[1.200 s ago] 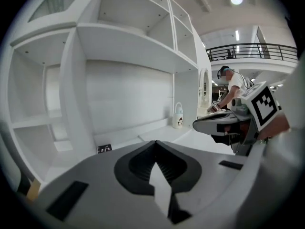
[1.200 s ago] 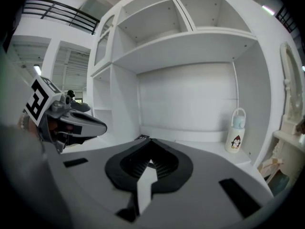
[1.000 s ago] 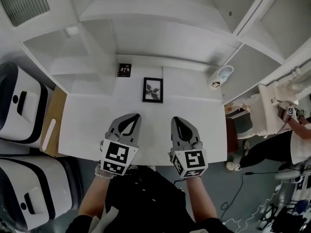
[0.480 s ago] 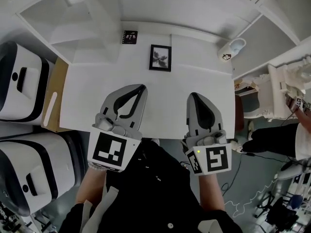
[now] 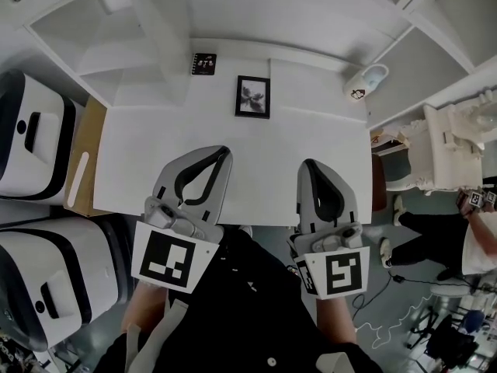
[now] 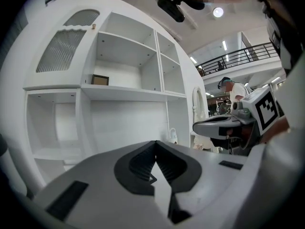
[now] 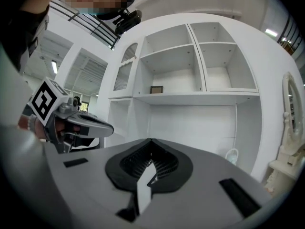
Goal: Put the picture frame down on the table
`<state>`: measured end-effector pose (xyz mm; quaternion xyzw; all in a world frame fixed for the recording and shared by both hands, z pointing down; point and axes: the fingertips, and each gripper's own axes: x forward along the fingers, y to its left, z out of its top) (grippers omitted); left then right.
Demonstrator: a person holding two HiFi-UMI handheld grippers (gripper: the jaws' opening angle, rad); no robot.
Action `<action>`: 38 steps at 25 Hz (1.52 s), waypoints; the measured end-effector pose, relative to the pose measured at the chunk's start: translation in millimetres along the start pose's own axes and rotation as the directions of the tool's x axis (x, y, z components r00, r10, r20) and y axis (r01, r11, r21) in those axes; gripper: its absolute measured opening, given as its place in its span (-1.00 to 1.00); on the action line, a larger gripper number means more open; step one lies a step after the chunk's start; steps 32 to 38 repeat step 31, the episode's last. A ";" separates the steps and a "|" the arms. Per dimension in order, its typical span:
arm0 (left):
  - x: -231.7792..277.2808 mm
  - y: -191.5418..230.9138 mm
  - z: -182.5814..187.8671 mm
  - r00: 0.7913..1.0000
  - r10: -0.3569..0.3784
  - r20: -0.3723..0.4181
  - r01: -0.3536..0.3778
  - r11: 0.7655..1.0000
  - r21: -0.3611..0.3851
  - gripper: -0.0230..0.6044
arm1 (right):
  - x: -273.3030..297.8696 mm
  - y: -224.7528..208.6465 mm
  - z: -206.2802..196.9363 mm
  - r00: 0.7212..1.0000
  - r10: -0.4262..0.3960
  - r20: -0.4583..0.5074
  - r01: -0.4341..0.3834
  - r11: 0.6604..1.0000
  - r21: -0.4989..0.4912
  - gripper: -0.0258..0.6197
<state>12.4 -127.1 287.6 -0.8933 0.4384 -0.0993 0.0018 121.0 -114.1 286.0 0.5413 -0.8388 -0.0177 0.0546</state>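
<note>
The picture frame (image 5: 252, 97) lies on the white table (image 5: 155, 154) near the far edge, with nothing gripping it. A small black card (image 5: 204, 64) sits beyond the frame to its left, and a mug (image 5: 363, 81) is well to its right. On the near side of the frame and well apart from it, the left gripper (image 5: 226, 151) and right gripper (image 5: 309, 164) each have their jaws closed together with nothing between them.

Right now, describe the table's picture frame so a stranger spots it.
On the white table, look toward the far edge, near the middle. The picture frame is black-edged with a pale mat, bigger than the small dark square behind it to the left.
</note>
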 end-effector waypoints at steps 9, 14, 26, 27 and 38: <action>-4.1 -1.1 -0.8 1.000 -0.013 -0.002 0.013 1.000 0.006 -0.92 | -0.6 2.0 5.6 1.000 -0.011 0.004 0.011 1.000 -0.004 -0.91; -4.2 -1.5 -0.3 1.000 -0.018 -0.001 0.018 1.000 0.001 -0.92 | -1.8 2.0 5.0 1.000 -0.017 0.000 0.017 1.000 -0.006 -0.92; -6.9 1.3 -2.9 1.000 -0.007 -0.003 0.007 1.000 -0.014 -0.92 | -3.2 2.1 -0.1 1.000 -0.018 -0.011 0.018 1.000 0.000 -0.92; -7.5 2.0 -3.1 1.000 -0.005 -0.003 0.005 1.000 -0.016 -0.92 | -3.3 2.4 -0.3 1.000 -0.018 -0.012 0.018 1.000 0.000 -0.92; -9.2 4.6 -3.1 1.000 0.003 -0.003 -0.003 1.000 -0.023 -0.92 | -3.4 3.5 -0.3 1.000 -0.016 -0.014 0.016 1.000 -0.001 -0.92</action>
